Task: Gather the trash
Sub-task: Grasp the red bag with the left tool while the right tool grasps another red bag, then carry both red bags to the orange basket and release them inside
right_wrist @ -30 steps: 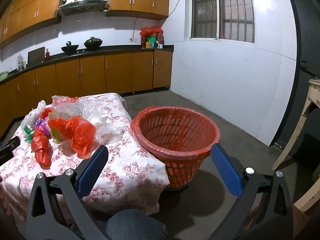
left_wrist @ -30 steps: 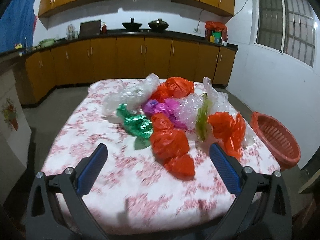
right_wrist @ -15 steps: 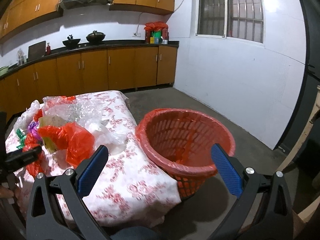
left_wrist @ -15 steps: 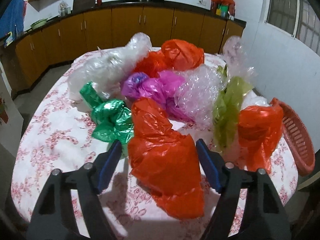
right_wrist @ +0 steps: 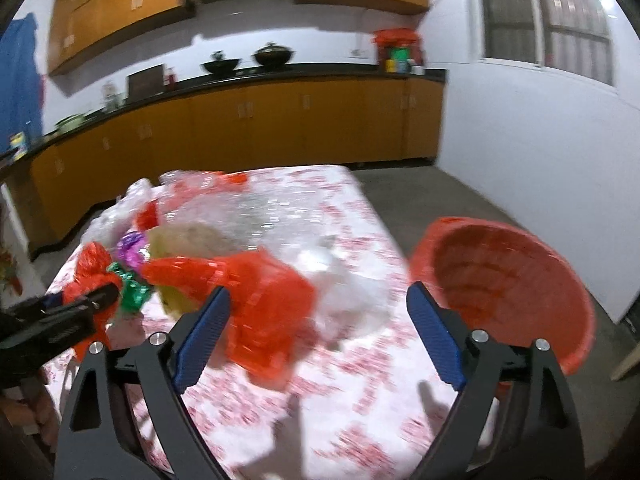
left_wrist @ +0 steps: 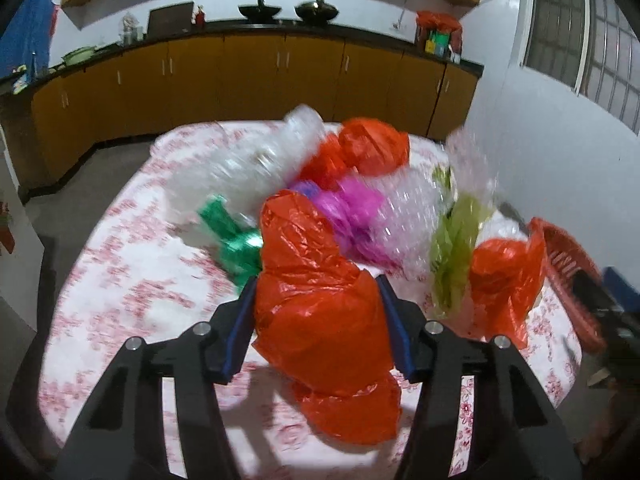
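Table [left_wrist: 132, 280] under floral cloth carries the pile of crumpled plastic bags [left_wrist: 360, 200] toward its right edge. Red basket [right_wrist: 508, 284] stands off that edge. Left gripper [left_wrist: 316, 300] clamped on the near red bag [left_wrist: 316, 312]. Right gripper [right_wrist: 316, 320] spread apart over the table's right edge, holding nothing.

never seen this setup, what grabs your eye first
A big crumpled orange-red plastic bag sits between the fingers of the left gripper, at the near edge of a bright heap of plastic bags on the floral tablecloth. The red plastic laundry-style basket waits beyond the table's right edge.
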The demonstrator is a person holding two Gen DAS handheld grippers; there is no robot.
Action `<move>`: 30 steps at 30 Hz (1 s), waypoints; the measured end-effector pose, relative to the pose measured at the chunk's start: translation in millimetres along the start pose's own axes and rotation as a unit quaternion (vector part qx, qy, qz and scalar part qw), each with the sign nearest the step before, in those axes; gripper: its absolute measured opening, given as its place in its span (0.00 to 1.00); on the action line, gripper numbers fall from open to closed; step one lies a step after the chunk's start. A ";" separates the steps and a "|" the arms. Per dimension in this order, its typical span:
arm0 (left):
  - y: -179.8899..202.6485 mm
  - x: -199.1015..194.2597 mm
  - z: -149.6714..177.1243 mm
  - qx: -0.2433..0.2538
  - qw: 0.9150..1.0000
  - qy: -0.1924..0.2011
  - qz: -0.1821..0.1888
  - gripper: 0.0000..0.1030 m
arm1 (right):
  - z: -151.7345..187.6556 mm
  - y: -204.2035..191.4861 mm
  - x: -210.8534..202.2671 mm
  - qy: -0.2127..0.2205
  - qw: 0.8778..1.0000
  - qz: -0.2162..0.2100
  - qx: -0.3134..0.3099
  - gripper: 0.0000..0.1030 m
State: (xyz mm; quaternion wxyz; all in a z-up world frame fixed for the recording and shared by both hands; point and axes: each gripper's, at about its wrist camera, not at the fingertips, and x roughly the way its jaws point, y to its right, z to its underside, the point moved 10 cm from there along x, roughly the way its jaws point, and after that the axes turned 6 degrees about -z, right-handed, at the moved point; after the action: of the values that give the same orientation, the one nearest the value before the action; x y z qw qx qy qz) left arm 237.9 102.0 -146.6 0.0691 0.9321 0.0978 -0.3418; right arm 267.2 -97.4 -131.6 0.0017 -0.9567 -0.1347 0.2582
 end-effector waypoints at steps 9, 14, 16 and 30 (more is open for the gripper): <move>-27.9 -23.0 -18.6 -0.027 0.999 0.025 -0.016 0.55 | 13.1 -17.1 45.3 -0.053 0.998 -0.043 -0.005 0.35; -28.4 -23.7 -19.1 -0.028 0.999 0.027 -0.014 0.55 | 15.1 -15.3 39.5 -0.051 0.997 -0.056 0.005 0.06; -26.5 -25.1 -19.9 -0.027 0.999 0.029 -0.012 0.55 | 11.0 -12.5 34.6 -0.041 0.997 -0.059 0.014 0.04; 1.9 -47.1 -37.9 -0.005 0.998 0.060 0.013 0.55 | -34.5 1.4 -23.4 0.047 0.996 -0.064 0.031 0.03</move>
State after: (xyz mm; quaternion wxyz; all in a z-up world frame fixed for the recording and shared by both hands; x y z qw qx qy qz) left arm 226.8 101.2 -87.1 0.0726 0.9519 0.0911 -0.2835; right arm 265.2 -102.5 -90.2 0.0542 -0.9566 -0.1870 0.2166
